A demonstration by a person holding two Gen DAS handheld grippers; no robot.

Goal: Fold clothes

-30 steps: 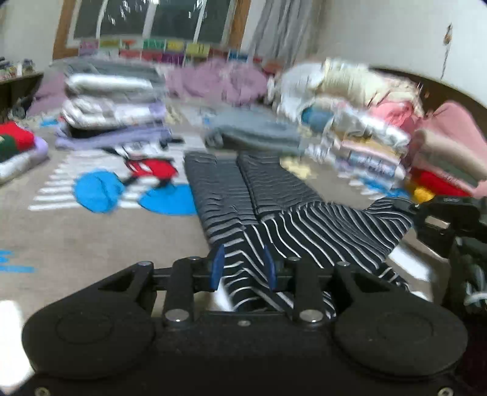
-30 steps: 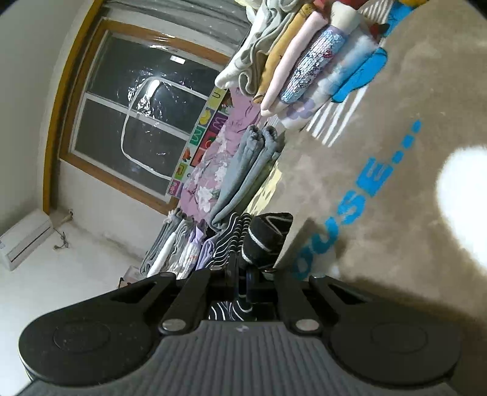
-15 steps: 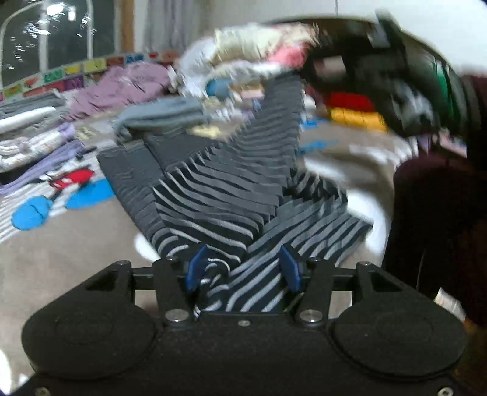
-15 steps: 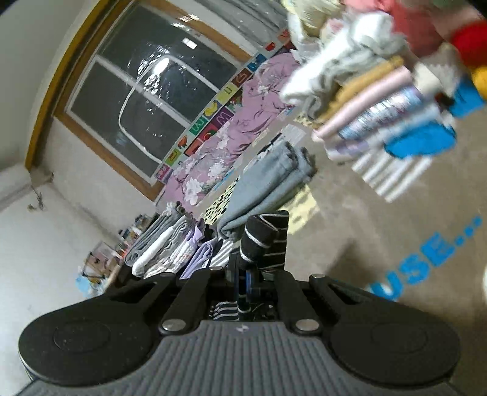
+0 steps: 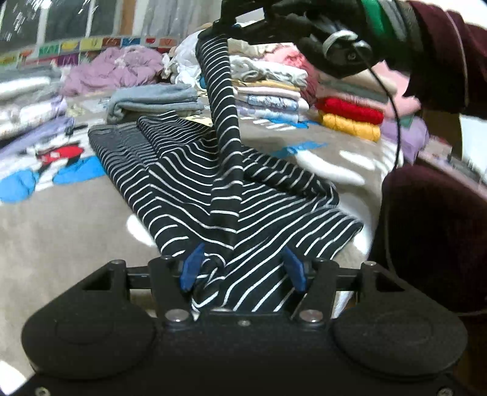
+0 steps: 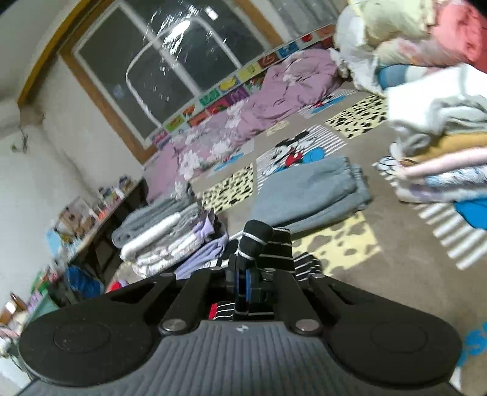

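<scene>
A black striped garment (image 5: pixel 194 170) with thin white stripes lies spread on the beige patterned carpet (image 5: pixel 61 213). My left gripper (image 5: pixel 242 269) is low at its near edge, jaws open, with striped cloth bunched between the blue pads (image 5: pixel 190 269). My right gripper (image 5: pixel 231 21) is high above, shut on the end of a sleeve (image 5: pixel 223 100) that hangs taut down to the garment. In the right wrist view the right gripper (image 6: pixel 242 284) is shut on the rolled sleeve end (image 6: pixel 258 240).
Stacks of folded clothes (image 5: pixel 274 91) stand at the right. Folded grey trousers (image 5: pixel 152 100) lie behind the garment, and show in the right wrist view (image 6: pixel 310 195). Purple bedding (image 5: pixel 115 67) and another stack (image 6: pixel 170 234) lie by the window. The person's arm (image 5: pixel 441 61) is at right.
My right gripper has lifted the sleeve high and swung it over the garment. My left gripper's jaws have opened wider at the near edge.
</scene>
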